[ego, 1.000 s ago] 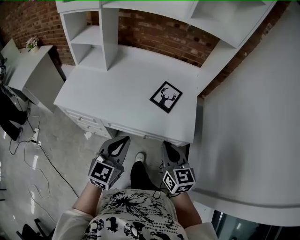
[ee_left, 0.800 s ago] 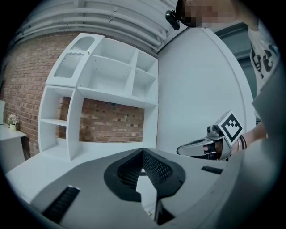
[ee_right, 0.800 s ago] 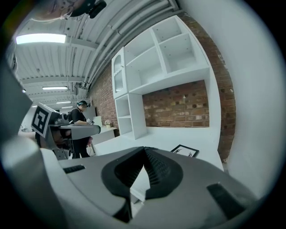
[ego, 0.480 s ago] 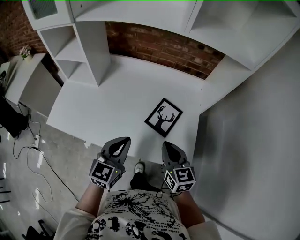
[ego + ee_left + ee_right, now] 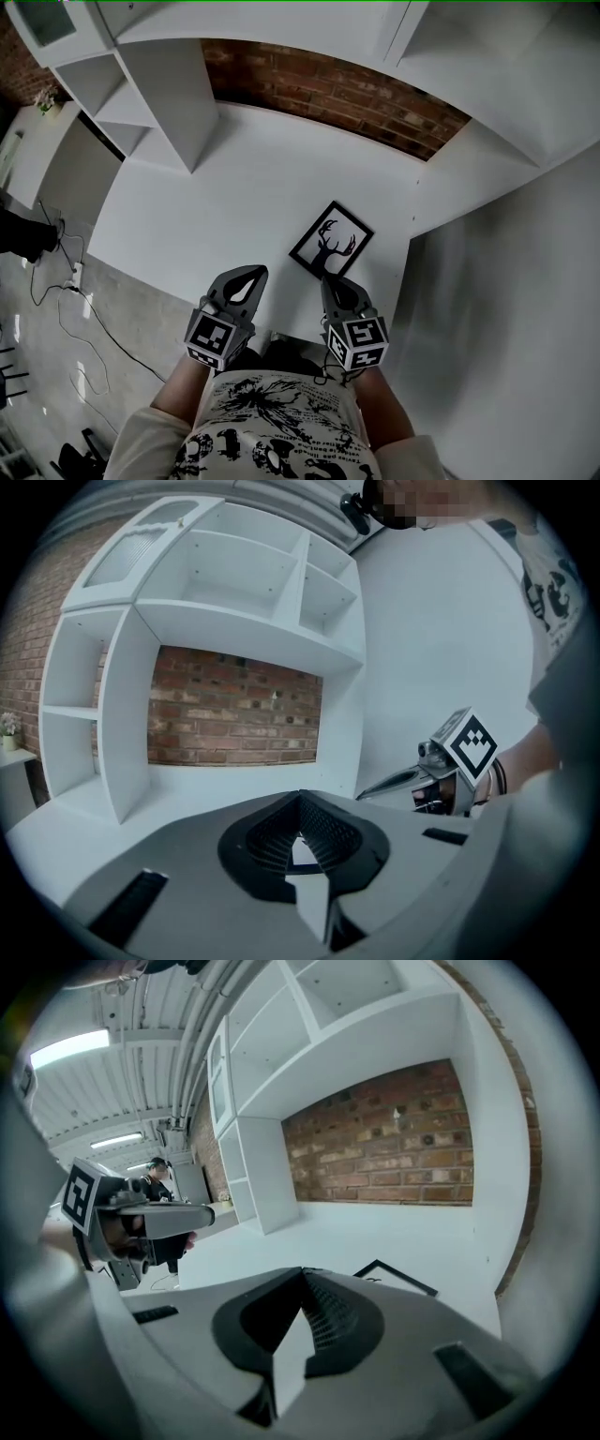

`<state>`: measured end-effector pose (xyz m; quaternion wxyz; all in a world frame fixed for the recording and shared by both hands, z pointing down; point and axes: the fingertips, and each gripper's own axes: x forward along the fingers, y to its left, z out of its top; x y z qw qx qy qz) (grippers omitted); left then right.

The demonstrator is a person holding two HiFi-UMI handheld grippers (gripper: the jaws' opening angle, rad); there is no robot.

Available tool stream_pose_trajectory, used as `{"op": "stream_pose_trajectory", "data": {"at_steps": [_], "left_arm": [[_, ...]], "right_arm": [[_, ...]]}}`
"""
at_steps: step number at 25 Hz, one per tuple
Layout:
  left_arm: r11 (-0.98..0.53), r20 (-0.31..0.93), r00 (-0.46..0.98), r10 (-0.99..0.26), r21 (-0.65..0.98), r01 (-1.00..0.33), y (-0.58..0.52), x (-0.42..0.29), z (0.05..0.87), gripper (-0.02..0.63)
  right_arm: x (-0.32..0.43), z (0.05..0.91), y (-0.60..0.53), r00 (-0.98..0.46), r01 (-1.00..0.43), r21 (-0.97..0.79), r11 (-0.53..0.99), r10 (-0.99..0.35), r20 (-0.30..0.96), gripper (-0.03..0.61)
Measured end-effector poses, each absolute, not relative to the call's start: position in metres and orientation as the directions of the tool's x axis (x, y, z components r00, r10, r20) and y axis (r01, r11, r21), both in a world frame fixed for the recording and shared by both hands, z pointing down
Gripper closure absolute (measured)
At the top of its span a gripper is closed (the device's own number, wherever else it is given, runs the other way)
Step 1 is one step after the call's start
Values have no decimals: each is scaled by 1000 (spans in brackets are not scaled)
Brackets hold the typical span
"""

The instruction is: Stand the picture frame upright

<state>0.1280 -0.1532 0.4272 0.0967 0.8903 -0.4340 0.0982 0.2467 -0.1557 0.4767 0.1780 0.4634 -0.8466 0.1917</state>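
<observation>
Pressing tight together with nothing between them, the jaws of the left gripper (image 5: 300,797) and the right gripper (image 5: 302,1271) are both showing only bare desk past their tips. The picture frame (image 5: 331,240) is lying flat on its back, just ahead of the right jaws and a little to their outer side. It is sitting further off from the left jaws, ahead and across to their right. From the head view, the right tips are seeming to hover at the frame's near corner, though whether they are touching it is not clear from that angle. The frame is showing a thin black rim around a white print of a deer's head. It is probably going to handle as light and stiff, with a front that may be glazed and so breakable. Being flat on a smooth white desk (image 5: 216,216), it is likely to slide rather than tip if pushed. A sound hold would be on the rim itself, one pair of jaws opening to pinch an edge while the other is steadying the opposite side. Any back stand is hidden underneath. Beyond the frame, a brick wall (image 5: 328,89) is closing the desk's far side, and white shelves (image 5: 159,103) are rising off to the left of the left jaws.
</observation>
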Motion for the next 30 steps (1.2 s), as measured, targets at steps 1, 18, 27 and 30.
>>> {"op": "stream_pose_trajectory", "data": {"at_steps": [1,18,27,30], "left_arm": [[-606,263,607,-750,92,-790,-156,129,432,601],[-598,353,627,-694,203,-775,-194,116,513,601],[-603,380,638,-670,224,-766,-197,105,523,601],[-597,374,640,-671,239,-766,-195,101,522,601]], "right_arm": [[247,484,-159,-507,-851,-157,502,-703,499,577],[236,612,-181,-382,-754,-18,656,-416,825,456],[235,638,-183,-284,-693,45,720,-329,901,485],[235,639,-183,-287,-691,38,722,-323,902,485]]}}
